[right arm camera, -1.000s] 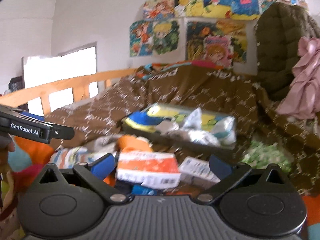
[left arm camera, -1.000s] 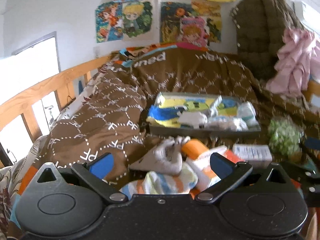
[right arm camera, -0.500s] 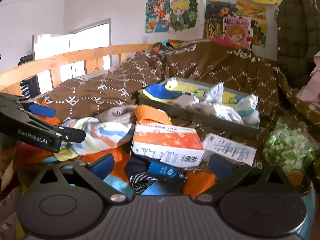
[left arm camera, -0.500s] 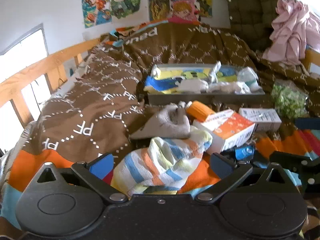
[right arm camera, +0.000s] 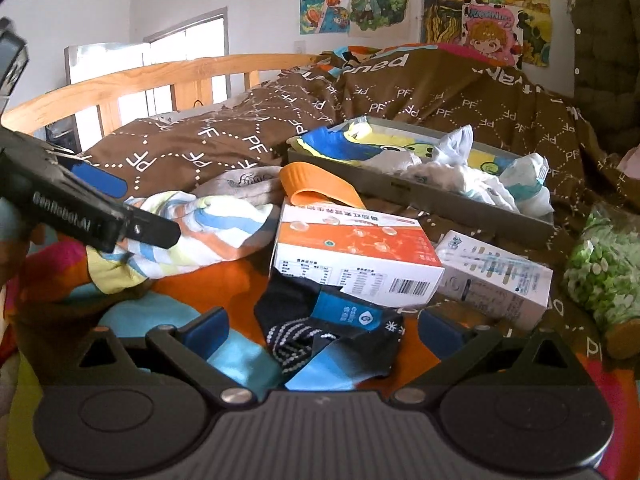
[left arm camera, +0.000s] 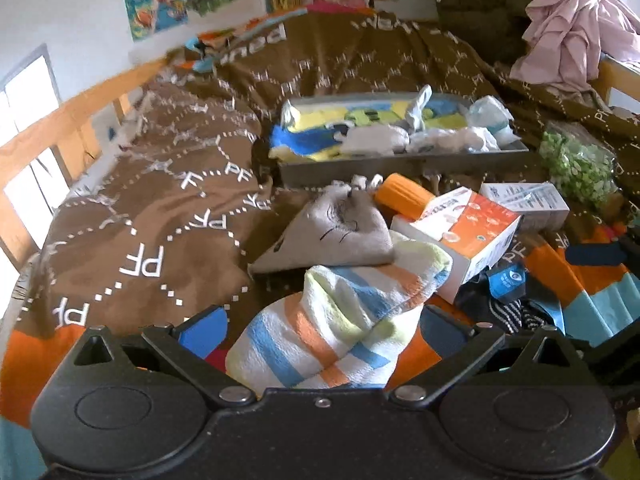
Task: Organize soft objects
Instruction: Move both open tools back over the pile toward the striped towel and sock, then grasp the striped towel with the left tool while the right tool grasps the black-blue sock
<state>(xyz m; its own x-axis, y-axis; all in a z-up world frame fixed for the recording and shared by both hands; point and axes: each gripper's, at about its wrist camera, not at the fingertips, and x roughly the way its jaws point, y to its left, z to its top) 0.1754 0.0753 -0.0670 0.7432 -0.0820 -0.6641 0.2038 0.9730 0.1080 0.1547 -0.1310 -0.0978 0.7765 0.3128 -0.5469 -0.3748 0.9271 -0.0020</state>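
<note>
Jaws of the left gripper [left arm camera: 322, 330] and right gripper [right arm camera: 322, 330] both stand wide, empty. Nearest, the striped towel [left arm camera: 336, 320] lies between the left fingers; the dark socks [right arm camera: 332, 332] lie between the right's. Behind the towel sits the orange box [left arm camera: 460, 236], then the grey tray [left arm camera: 400, 162]. Risk: a low grasp snags the bedcover [left arm camera: 160, 220].

Striped towel [left arm camera: 340, 328] in pastel blue, orange and yellow is lying crumpled on the bed, grey pouch [left arm camera: 336, 236] sitting just behind it. Dark blue-and-black socks [right arm camera: 332, 336] are sprawling flat nearby.
</note>
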